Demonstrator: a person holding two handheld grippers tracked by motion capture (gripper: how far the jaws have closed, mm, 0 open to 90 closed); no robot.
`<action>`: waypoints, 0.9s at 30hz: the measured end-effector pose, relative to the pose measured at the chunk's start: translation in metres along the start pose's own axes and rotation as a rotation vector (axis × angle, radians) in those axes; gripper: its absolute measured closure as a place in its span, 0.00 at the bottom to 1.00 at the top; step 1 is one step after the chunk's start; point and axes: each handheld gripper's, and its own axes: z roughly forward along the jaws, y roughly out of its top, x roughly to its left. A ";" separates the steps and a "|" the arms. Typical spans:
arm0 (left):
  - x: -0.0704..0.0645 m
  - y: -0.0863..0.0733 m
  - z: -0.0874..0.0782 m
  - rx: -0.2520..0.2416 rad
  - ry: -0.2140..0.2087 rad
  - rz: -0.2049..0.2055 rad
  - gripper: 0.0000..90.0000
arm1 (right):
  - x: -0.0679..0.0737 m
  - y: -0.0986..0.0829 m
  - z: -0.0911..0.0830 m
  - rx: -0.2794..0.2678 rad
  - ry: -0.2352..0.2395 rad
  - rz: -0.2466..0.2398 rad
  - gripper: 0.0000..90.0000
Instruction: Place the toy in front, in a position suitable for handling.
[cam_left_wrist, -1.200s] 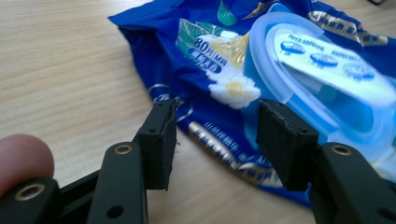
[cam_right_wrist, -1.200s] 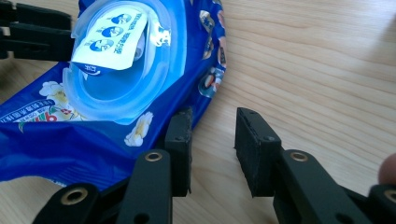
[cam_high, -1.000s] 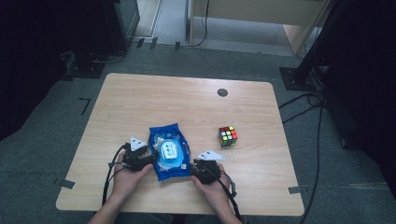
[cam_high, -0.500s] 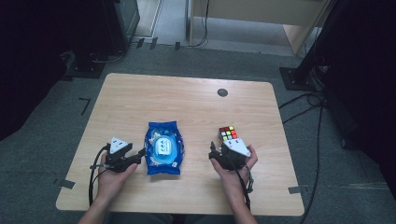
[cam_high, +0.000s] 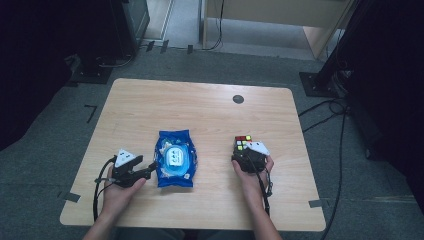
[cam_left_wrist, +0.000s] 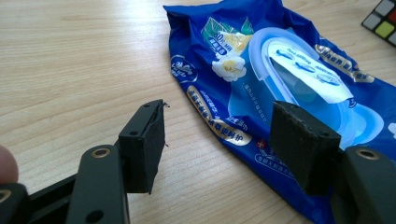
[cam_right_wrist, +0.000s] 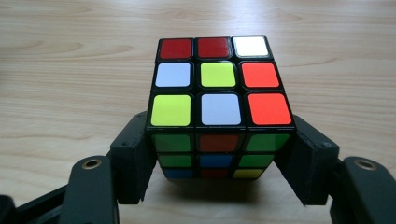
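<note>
A blue pack of wet wipes (cam_high: 175, 159) with a white flap lies flat on the wooden table (cam_high: 200, 107). My left gripper (cam_high: 149, 172) rests just left of it, open, and the pack (cam_left_wrist: 280, 79) lies ahead of and past the right jaw of this gripper (cam_left_wrist: 217, 140). A colour cube (cam_high: 243, 141) stands on the table to the right of the pack. My right gripper (cam_high: 244, 150) is open, its jaws flanking the near end of the cube (cam_right_wrist: 219, 84) at both sides. The cube rests on the wood.
A dark round hole (cam_high: 238, 99) marks the table's far side. A corner of the cube (cam_left_wrist: 383, 18) shows beyond the pack. Cables and dark stands (cam_high: 330, 80) are on the floor around the table.
Both grippers have left the wipes pack. The left one drew back to the left of it; the right one moved right and forward until its jaws came around the cube.
</note>
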 end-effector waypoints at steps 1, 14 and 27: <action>0.000 0.000 -0.001 -0.002 0.000 0.000 0.40 | 0.003 -0.001 -0.002 -0.002 0.006 0.003 0.38; -0.010 0.005 -0.001 -0.035 -0.017 0.006 0.40 | 0.049 -0.006 -0.032 -0.070 0.033 -0.031 0.27; -0.021 0.008 0.000 -0.031 -0.040 0.025 0.43 | 0.123 -0.011 -0.050 -0.052 0.425 -0.240 0.46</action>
